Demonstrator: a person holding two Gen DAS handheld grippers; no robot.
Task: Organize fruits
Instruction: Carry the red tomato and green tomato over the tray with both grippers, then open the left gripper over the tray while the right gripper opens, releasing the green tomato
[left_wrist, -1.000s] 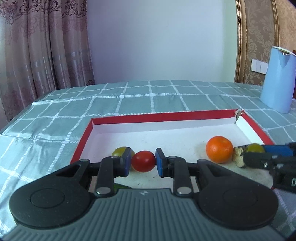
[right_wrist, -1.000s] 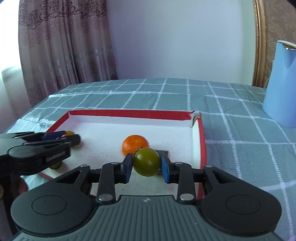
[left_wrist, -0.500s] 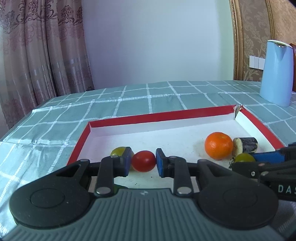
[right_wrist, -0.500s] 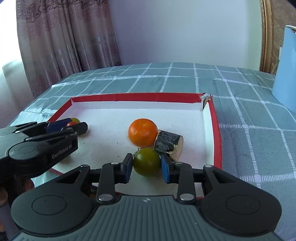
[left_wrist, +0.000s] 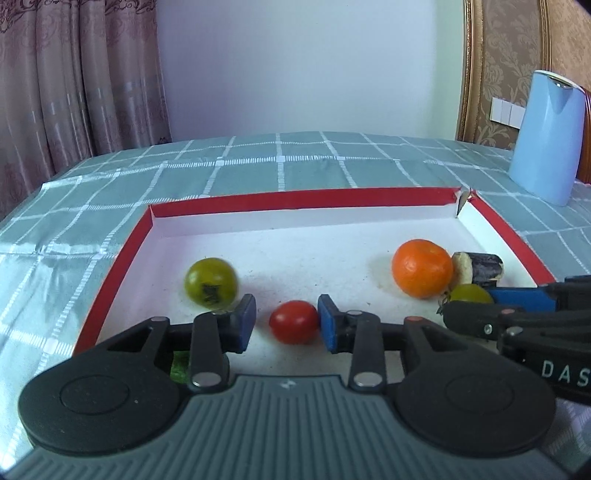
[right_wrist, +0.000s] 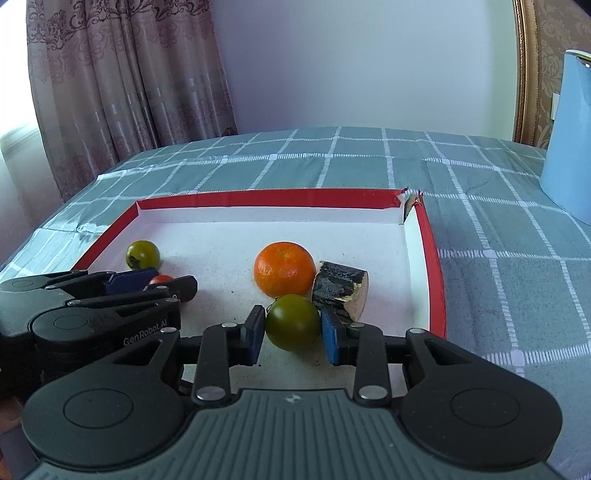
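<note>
Checked desk (left_wrist: 280, 166), red-rimmed tray (left_wrist: 295, 197); left hand-held gripper (left_wrist: 288, 325) opening off the red tomato (left_wrist: 293, 321); right hand-held gripper (right_wrist: 293, 326) clamps a green tomato (right_wrist: 293, 322); release gently, low.

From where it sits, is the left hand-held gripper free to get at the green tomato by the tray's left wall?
Probably yes. The left hand-held gripper is opening around the red tomato; the green tomato lies just beyond its left finger, nothing between.
</note>
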